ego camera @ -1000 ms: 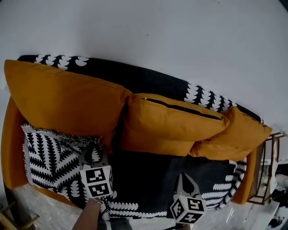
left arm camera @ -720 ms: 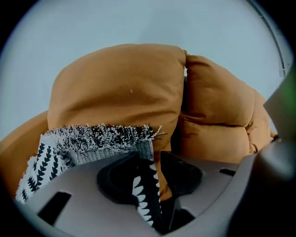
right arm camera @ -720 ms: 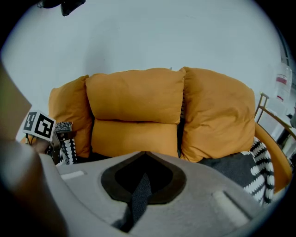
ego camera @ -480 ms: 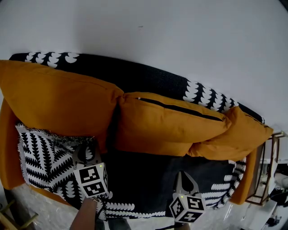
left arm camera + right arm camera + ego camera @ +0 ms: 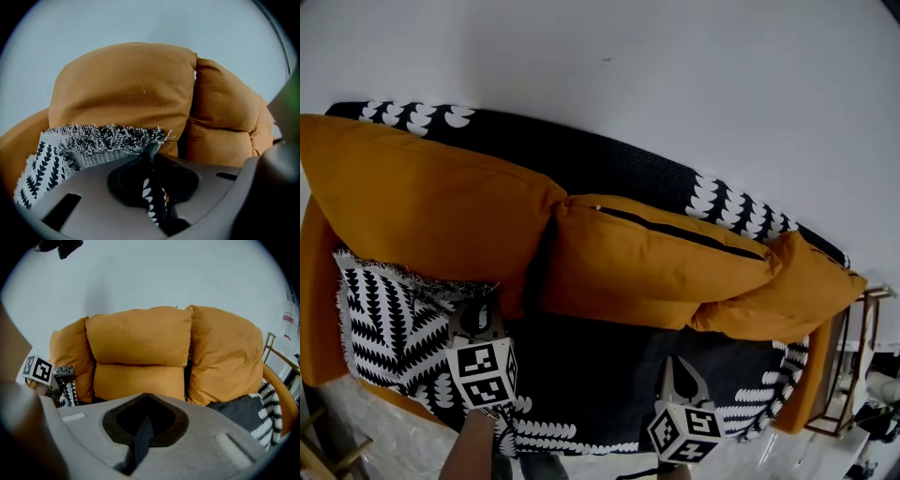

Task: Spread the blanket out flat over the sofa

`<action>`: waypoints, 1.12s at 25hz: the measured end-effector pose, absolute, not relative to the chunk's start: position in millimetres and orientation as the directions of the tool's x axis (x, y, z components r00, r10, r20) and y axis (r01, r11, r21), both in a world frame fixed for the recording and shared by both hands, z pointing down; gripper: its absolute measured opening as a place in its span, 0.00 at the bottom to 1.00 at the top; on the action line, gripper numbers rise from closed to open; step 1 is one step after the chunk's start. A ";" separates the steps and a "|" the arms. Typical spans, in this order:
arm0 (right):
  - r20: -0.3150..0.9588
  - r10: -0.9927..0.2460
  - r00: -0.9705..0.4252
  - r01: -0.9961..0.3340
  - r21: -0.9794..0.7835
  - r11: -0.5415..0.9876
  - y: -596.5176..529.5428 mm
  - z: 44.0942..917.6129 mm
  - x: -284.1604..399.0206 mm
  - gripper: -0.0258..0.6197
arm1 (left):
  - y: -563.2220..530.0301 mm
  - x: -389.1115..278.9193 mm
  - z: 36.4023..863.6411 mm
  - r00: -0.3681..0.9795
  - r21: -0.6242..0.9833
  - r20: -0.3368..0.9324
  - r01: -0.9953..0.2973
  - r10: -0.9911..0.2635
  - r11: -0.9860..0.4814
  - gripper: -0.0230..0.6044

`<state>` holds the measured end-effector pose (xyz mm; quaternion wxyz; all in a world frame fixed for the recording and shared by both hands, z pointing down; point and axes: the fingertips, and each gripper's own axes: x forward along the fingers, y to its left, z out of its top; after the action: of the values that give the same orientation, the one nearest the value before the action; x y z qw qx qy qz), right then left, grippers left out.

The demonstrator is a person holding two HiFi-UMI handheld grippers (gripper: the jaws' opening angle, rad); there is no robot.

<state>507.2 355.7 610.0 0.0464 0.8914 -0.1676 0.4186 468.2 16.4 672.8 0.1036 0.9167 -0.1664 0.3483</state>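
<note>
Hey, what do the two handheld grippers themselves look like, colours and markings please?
The left gripper and right gripper have pointed grey tongs, and each carries a white cube printed with black square markers. Their own views show smooth grey moulded bodies with a dark central recess and slots. The left forearm shows no sleeve.

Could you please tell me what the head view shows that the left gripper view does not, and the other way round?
Only the head view shows the whole sofa, the blanket draped over its back, the right hand-held gripper and a thin-framed stand at the right end. Only the left gripper view shows a blanket fold pinched between the jaws of the left hand-held gripper, which have just been closing. Both show the orange cushions and the blanket's fringed, leaf-patterned edge.
</note>
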 end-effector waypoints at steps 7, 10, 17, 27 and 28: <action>0.756 -0.276 0.593 -0.347 -0.068 -0.935 349.0 604.2 508.6 0.05 | 16.4 461.4 667.1 0.697 0.103 0.687 -0.373 -0.205 -0.922 0.07; 0.755 -0.292 0.587 -0.363 -0.077 -0.929 339.9 602.2 507.9 0.05 | 18.8 457.3 660.6 0.692 0.103 0.693 -0.372 -0.202 -0.923 0.07; 0.744 -0.344 0.572 -0.408 -0.106 -0.907 306.7 583.4 506.3 0.05 | 17.3 438.5 644.0 0.666 0.099 0.718 -0.387 -0.204 -0.917 0.07; 0.733 -0.382 0.562 -0.454 -0.112 -0.884 272.0 572.0 504.9 0.05 | 4.0 413.7 630.2 0.666 0.103 0.715 -0.399 -0.211 -0.911 0.07; 0.733 -0.387 0.559 -0.461 -0.113 -0.880 268.8 570.5 502.9 0.05 | 3.5 410.6 627.9 0.667 0.101 0.715 -0.397 -0.211 -0.912 0.07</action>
<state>502.9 268.8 570.5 0.0456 0.8817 -0.2403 0.4034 410.6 3.5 627.9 0.1250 0.9043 -0.1680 0.3720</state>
